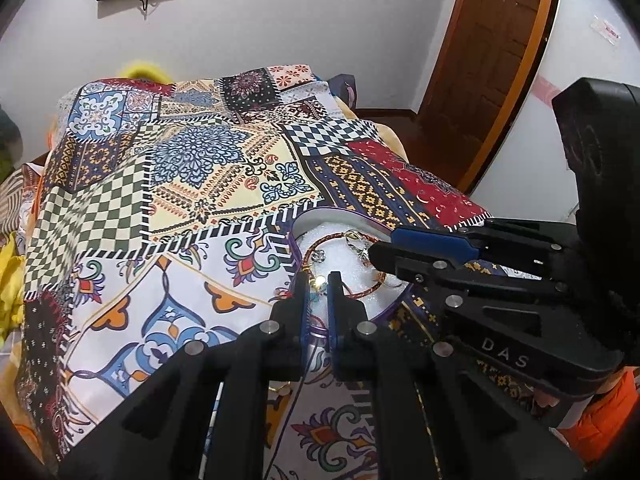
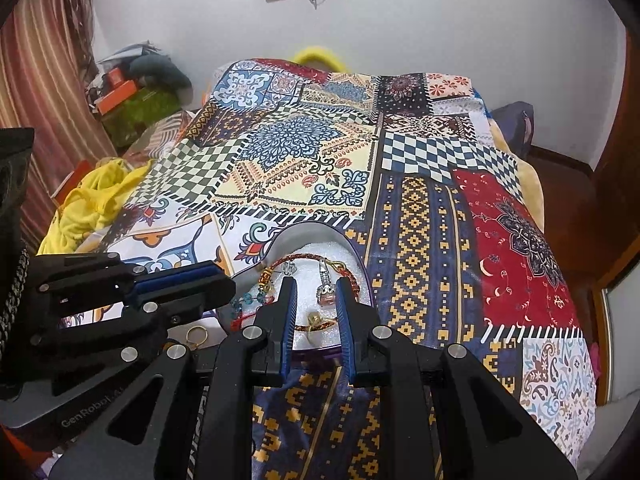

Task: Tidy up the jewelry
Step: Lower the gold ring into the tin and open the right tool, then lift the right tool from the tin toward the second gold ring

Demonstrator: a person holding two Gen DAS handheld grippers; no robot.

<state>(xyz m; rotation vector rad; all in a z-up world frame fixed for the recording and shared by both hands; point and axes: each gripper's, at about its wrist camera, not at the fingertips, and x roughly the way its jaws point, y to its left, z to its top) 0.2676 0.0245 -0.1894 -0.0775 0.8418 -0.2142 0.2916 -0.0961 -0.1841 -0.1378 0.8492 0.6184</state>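
A purple-rimmed heart-shaped box [image 1: 344,216] [image 2: 352,254] with white foam lining lies on the patterned bedspread. Inside lie a red-gold braided bracelet [image 1: 328,240] [image 2: 308,258], silver charms [image 2: 325,280] and a beaded strand [image 2: 250,300] over its left rim. My left gripper [image 1: 318,280] hovers over the box's near rim, jaws narrowly apart around a small shiny piece [image 1: 319,281]; whether they pinch it is unclear. My right gripper [image 2: 316,286] is open over the box, its fingers either side of a silver charm. A gold ring [image 2: 197,336] lies outside the box on the left.
The patchwork bedspread [image 2: 420,216] covers the whole bed. Yellow cloth [image 2: 88,204] and boxes [image 2: 120,96] lie at the left. A wooden door [image 1: 492,40] stands at the right. Each gripper shows in the other's view [image 1: 460,264] [image 2: 160,292].
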